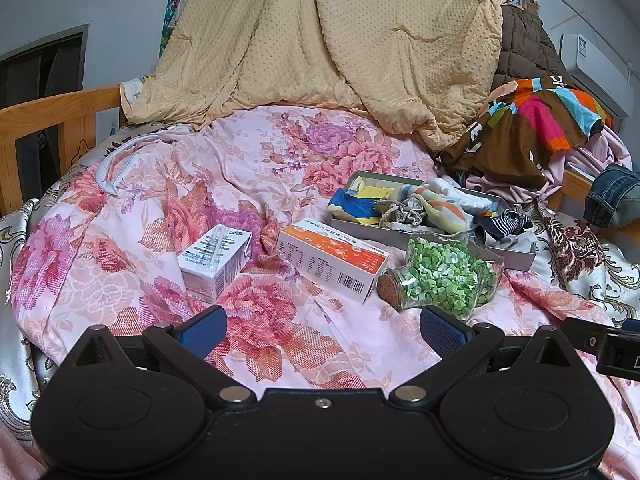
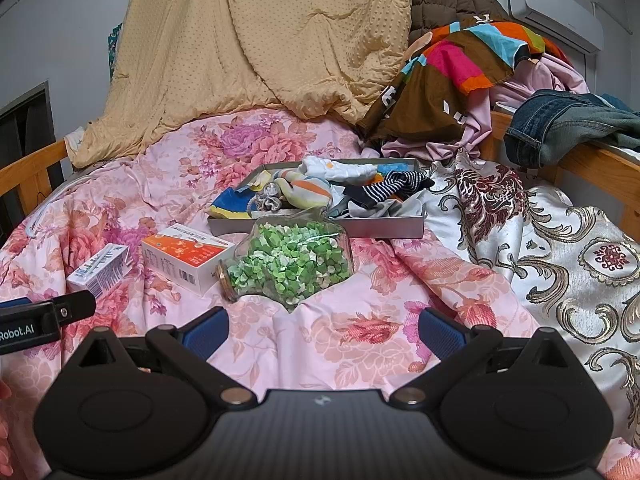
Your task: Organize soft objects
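Note:
A grey tray [image 1: 516,258] [image 2: 384,227] lies on the floral bedsheet, filled with soft items: a blue-yellow cloth [image 2: 230,204], a pastel striped sock [image 2: 308,194], a grey scrunchie [image 2: 270,194] and a navy striped sock [image 2: 396,184]. My left gripper [image 1: 322,330] is open and empty, low over the sheet in front of the boxes. My right gripper [image 2: 322,330] is open and empty, just in front of the jar. Both are apart from the tray.
A glass jar of green paper bits [image 1: 444,280] [image 2: 288,268] lies on its side before the tray. An orange-white box [image 1: 332,258] [image 2: 186,256] and a small white carton [image 1: 216,262] [image 2: 100,270] lie to the left. A beige quilt [image 1: 320,40] and piled clothes [image 2: 460,76] are behind. Wooden bed rails [image 1: 40,120] stand at the sides.

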Action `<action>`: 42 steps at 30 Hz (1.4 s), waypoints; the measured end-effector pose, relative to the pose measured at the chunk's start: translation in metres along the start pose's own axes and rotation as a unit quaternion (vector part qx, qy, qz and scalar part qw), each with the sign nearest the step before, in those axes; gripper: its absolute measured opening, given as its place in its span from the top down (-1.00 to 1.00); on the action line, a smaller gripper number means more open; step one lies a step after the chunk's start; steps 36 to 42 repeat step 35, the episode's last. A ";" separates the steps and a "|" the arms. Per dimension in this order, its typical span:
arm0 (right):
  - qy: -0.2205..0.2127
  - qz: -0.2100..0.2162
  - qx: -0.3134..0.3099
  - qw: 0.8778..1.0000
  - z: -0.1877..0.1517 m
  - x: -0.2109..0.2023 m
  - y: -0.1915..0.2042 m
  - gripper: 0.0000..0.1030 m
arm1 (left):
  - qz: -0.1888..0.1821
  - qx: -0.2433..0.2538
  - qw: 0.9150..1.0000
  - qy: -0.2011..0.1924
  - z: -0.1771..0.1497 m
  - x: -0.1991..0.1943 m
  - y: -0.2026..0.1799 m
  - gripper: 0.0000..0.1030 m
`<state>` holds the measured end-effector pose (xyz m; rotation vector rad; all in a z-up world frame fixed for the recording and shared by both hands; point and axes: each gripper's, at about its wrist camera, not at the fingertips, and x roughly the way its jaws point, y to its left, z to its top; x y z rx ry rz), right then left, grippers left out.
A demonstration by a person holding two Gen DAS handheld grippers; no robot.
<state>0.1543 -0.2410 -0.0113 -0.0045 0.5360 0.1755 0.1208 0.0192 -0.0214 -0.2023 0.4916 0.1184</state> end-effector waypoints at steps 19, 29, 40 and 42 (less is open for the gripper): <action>0.000 -0.001 -0.001 1.000 0.000 0.000 0.001 -0.99 | -0.015 -0.003 1.000 0.016 0.004 -0.002 -0.002 -0.98; 0.002 0.000 -0.007 1.000 -0.003 0.002 -0.002 -0.99 | 0.002 0.016 1.000 0.005 0.003 -0.004 -0.007 -0.98; 0.002 -0.001 -0.008 1.000 -0.003 0.002 -0.002 -0.99 | 0.005 0.016 1.000 0.005 0.003 -0.004 -0.007 -0.98; 0.002 -0.001 -0.008 1.000 -0.003 0.002 -0.002 -0.99 | 0.005 0.016 1.000 0.005 0.003 -0.004 -0.007 -0.98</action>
